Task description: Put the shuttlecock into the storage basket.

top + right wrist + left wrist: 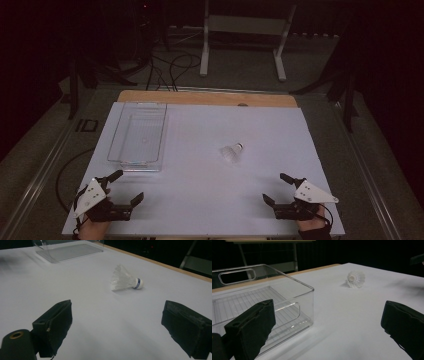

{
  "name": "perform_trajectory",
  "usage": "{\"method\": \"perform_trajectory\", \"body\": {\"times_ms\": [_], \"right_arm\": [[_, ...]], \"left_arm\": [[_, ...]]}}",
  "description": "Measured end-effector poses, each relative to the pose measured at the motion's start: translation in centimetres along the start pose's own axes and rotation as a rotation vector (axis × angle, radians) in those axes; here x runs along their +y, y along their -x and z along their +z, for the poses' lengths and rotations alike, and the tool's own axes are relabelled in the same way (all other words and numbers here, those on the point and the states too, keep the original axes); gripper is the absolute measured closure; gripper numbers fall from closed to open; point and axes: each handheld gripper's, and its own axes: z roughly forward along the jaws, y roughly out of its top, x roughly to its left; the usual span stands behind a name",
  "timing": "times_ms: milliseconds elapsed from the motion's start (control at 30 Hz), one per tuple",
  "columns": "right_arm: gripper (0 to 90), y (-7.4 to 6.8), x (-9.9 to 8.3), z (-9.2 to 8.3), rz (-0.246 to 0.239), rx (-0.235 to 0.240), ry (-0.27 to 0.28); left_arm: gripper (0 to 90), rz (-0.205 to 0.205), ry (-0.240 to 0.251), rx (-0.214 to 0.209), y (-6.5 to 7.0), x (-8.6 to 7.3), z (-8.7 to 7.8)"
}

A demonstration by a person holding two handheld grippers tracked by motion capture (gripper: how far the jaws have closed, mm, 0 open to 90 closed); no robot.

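High view: white table (200,200) under dim light, wooden edge along the far side. Clear plastic bin (138,136) lying on the left half, long side running away from the near edge, nothing visible inside. White shuttlecock (233,151) on its side right of centre, well apart from the bin, cork end pointing to the far right. Left gripper (129,186) held low at the near left corner, jaws spread wide with nothing between them, just short of the bin's near end. Right gripper (281,187) at the near right corner, jaws likewise spread wide and holding nothing, near side of the shuttlecock and apart from it. A hand behind each gripper at the bottom edge.

Left gripper view: two black jaws far apart, bare table between them. Bin close on the left, partly behind the left jaw, ribbed floor and cut-out handles visible. Shuttlecock farther off to the upper right, feather skirt and round cork end on.

Right gripper view: black jaws wide apart over bare table. Shuttlecock ahead between them, lying on its side, cork tip with a blue band pointing right. Corner of the bin at the top left, far off.
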Motion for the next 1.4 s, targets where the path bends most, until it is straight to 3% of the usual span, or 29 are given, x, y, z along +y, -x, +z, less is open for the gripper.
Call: {"method": "perform_trajectory", "body": {"times_ms": [433,700,900,1067,1400], "right_arm": [[9.6,-0.1,0.0,0.0,-0.006,-0.005,-0.004],[9.6,-0.2,0.1,0.0,-0.018,-0.016,-0.008],[9.6,-0.2,0.2,-0.2,-0.010,-0.013,0.002],[9.6,-0.3,0.3,-0.1,-0.022,-0.012,-0.002],[9.6,-0.3,0.3,-0.1,-0.017,-0.003,0.001]], "left_arm": [[0.2,0.011,-0.045,-0.011,0.2,0.2,0.4],[0.2,0.010,-0.062,-0.023,0.3,1.5,0.1],[0.2,0.045,-0.111,-0.022,0.4,2.7,-0.2],[0.2,0.046,-0.186,-0.052,0.5,3.9,-0.2],[0.2,0.052,-0.258,-0.076,1.0,5.5,0.6]]}}
